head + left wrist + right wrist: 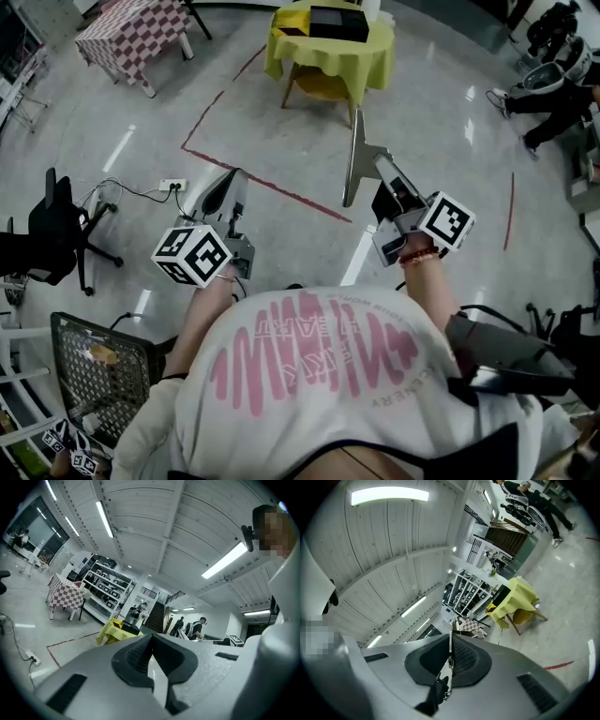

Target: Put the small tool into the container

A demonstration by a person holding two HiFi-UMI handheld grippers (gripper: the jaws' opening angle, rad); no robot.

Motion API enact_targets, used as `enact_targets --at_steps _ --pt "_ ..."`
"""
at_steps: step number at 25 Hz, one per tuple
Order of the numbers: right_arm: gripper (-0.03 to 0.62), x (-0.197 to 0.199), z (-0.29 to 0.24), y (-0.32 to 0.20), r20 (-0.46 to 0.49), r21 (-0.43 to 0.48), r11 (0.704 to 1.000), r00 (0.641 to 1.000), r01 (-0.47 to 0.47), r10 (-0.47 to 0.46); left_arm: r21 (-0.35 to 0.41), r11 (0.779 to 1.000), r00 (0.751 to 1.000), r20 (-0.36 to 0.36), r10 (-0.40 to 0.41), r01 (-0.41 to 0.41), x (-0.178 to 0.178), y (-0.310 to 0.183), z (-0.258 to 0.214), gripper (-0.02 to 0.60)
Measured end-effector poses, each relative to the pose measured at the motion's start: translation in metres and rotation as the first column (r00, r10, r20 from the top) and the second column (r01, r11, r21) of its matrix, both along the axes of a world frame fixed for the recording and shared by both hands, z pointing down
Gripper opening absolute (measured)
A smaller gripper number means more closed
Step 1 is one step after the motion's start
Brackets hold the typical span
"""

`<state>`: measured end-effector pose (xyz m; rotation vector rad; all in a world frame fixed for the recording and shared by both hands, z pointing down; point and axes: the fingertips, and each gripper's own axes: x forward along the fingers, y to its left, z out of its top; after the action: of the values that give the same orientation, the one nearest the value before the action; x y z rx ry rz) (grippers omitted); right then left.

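A table with a yellow cloth (328, 58) stands ahead across the floor, with a black box (337, 22) on top. The same table (111, 630) shows far off in the left gripper view, and the table (518, 597) also appears in the right gripper view. No small tool shows in any view. My left gripper (223, 195) is held in the air at waist height; its jaws meet at the tips (151, 637) with nothing seen between them. My right gripper (354, 161) is raised beside it, jaws pressed together (451, 639) and nothing visibly held.
A checkered-cloth table (131, 33) stands at the far left. An office chair (47, 230), a power strip (172, 185) with cables and a mesh chair (103, 375) are to my left. Red tape lines (272, 183) mark the floor. A seated person (553, 80) is at the far right.
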<state>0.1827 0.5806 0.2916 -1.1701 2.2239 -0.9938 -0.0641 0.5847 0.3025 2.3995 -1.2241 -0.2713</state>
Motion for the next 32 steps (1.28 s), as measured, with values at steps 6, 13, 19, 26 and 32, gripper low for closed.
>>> enact_targets --at_steps 6,13,19,26,32 --pt "0.008 -0.009 -0.002 -0.009 0.003 -0.004 1.000 1.000 -0.007 0.007 0.002 1.000 1.000 0.002 -0.001 0.001 -0.011 -0.009 -0.002 0.009" --pt "0.008 -0.028 -0.002 -0.026 -0.004 0.018 1.000 1.000 -0.017 0.017 0.017 1.000 1.000 0.007 0.001 -0.002 -0.034 -0.026 -0.002 0.008" --pt "0.008 -0.055 -0.002 -0.037 0.026 0.027 0.999 0.999 -0.025 0.024 0.033 0.999 1.000 0.007 0.017 -0.017 -0.058 -0.039 -0.004 0.009" --pt "0.008 -0.076 0.010 -0.041 0.016 0.017 1.000 1.000 -0.022 0.021 0.027 0.998 0.999 0.017 0.049 -0.050 -0.072 -0.043 0.005 0.008" --pt "0.008 -0.088 0.021 -0.059 0.017 -0.021 1.000 1.000 -0.011 0.011 -0.003 1.000 1.000 0.000 0.026 -0.026 -0.081 -0.060 0.017 0.008"
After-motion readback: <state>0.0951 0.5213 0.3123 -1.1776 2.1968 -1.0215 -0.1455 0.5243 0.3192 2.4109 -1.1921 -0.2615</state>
